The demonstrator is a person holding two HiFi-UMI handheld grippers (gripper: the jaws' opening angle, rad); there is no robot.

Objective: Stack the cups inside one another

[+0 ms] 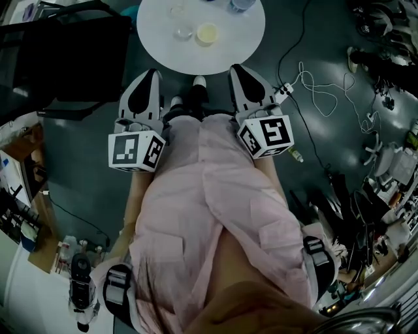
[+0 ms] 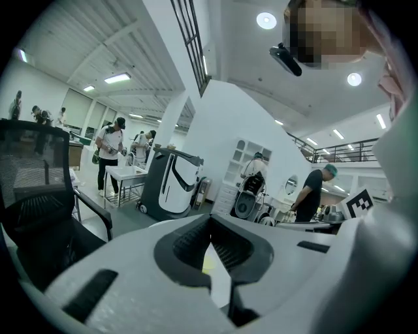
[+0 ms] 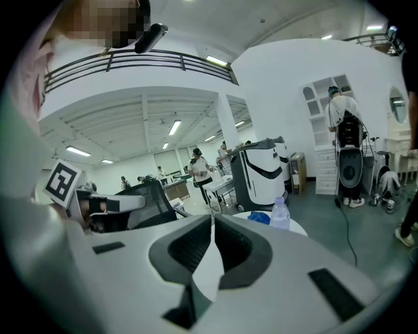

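A round white table (image 1: pixel 241 39) stands ahead of me in the head view. On it are a yellowish cup (image 1: pixel 207 32), a clear cup (image 1: pixel 183 30) beside it and another clear cup (image 1: pixel 176 10) further back. My left gripper (image 1: pixel 151 73) and right gripper (image 1: pixel 236 68) are held side by side short of the table's near edge, apart from the cups. Both are shut with nothing between the jaws. In the left gripper view the left gripper (image 2: pixel 210 219) has its tips together, and the yellowish cup (image 2: pixel 207 262) shows through the gap below them. The right gripper (image 3: pixel 213 219) is shut too.
A black office chair (image 1: pixel 59 59) stands left of the table. A water bottle (image 3: pixel 279 214) and a blue item (image 3: pixel 260 218) sit at the table's far side. White cables (image 1: pixel 313 85) lie on the floor at right, near cluttered gear (image 1: pixel 366 222). People stand in the background (image 2: pixel 108 153).
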